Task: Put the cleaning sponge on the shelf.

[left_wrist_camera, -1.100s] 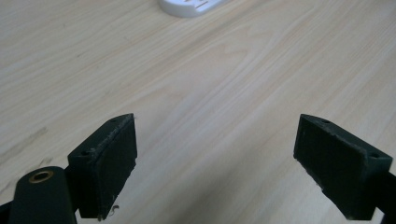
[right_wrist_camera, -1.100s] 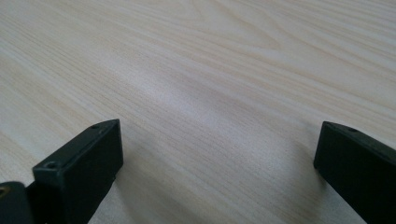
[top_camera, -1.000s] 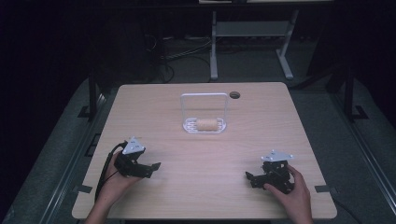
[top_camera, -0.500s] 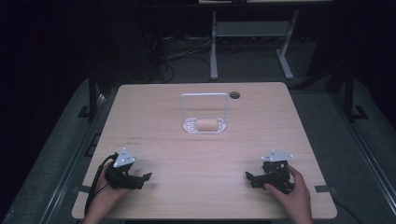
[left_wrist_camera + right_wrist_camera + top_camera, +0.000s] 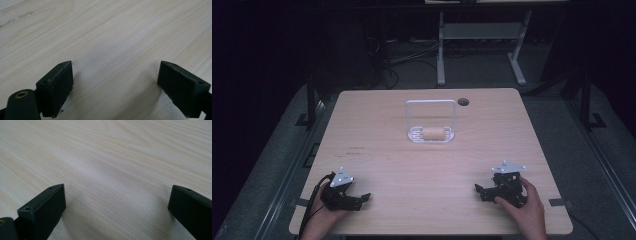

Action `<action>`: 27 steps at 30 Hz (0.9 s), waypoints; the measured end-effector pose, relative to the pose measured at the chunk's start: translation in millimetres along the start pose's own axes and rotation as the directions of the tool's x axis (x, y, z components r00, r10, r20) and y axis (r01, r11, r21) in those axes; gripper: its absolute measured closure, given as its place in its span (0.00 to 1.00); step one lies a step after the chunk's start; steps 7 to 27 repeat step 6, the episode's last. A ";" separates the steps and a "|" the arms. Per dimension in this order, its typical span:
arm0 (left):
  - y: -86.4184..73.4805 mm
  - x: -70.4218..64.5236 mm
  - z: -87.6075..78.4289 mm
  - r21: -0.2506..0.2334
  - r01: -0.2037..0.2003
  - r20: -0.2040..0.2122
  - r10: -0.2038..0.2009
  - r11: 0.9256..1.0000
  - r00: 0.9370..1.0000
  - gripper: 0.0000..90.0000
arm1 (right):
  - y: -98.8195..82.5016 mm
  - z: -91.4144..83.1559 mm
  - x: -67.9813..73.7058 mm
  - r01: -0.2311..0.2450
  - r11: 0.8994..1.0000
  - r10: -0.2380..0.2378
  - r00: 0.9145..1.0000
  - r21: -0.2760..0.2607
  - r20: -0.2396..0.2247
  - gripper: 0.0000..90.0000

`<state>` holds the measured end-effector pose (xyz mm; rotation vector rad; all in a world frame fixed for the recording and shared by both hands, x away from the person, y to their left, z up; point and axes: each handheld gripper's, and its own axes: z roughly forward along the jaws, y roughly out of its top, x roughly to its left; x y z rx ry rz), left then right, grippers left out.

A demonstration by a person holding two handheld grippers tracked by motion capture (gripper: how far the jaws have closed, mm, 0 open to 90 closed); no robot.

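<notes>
A white wire stand (image 5: 431,120) sits near the middle back of the wooden table (image 5: 432,165), with a tan roll (image 5: 434,133) lying on its base. My left gripper (image 5: 362,198) rests at the front left of the table, held by a hand, jaws wide apart over bare wood (image 5: 115,75). At the front right, my right gripper (image 5: 479,191) lies in the other hand, also open with nothing but wood grain between its jaws (image 5: 117,202). Both grippers are far from the stand.
A small dark round hole (image 5: 463,102) marks the table top behind the stand on the right. Beyond the table's far edge are a white frame leg (image 5: 441,55) and cables on a dark floor.
My left gripper has pulled back toward the front left edge of the table and settled lower. The right gripper has stayed in place.
</notes>
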<state>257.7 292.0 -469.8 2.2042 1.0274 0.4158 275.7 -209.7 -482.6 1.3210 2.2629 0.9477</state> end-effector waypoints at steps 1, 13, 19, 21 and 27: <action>-0.2 0.0 0.0 -0.002 0.001 0.000 -0.001 1.000 1.000 0.14 | 0.0 0.0 -0.1 0.001 1.000 -0.001 1.000 0.000 -0.001 0.01; -5.1 1.4 1.7 -0.055 -0.011 0.010 0.012 0.998 1.000 0.14 | 0.0 0.0 0.0 0.000 1.000 0.000 1.000 0.000 0.000 0.01; -5.1 1.4 1.7 -0.055 -0.011 0.010 0.012 0.998 1.000 0.14 | 0.0 0.0 0.0 0.000 1.000 0.000 1.000 0.000 0.000 0.01; -5.1 1.4 1.7 -0.055 -0.011 0.010 0.012 0.998 1.000 0.14 | 0.0 0.0 0.0 0.000 1.000 0.000 1.000 0.000 0.000 0.01; -5.1 1.4 1.7 -0.055 -0.011 0.010 0.012 0.998 1.000 0.14 | 0.0 0.0 0.0 0.000 1.000 0.000 1.000 0.000 0.000 0.01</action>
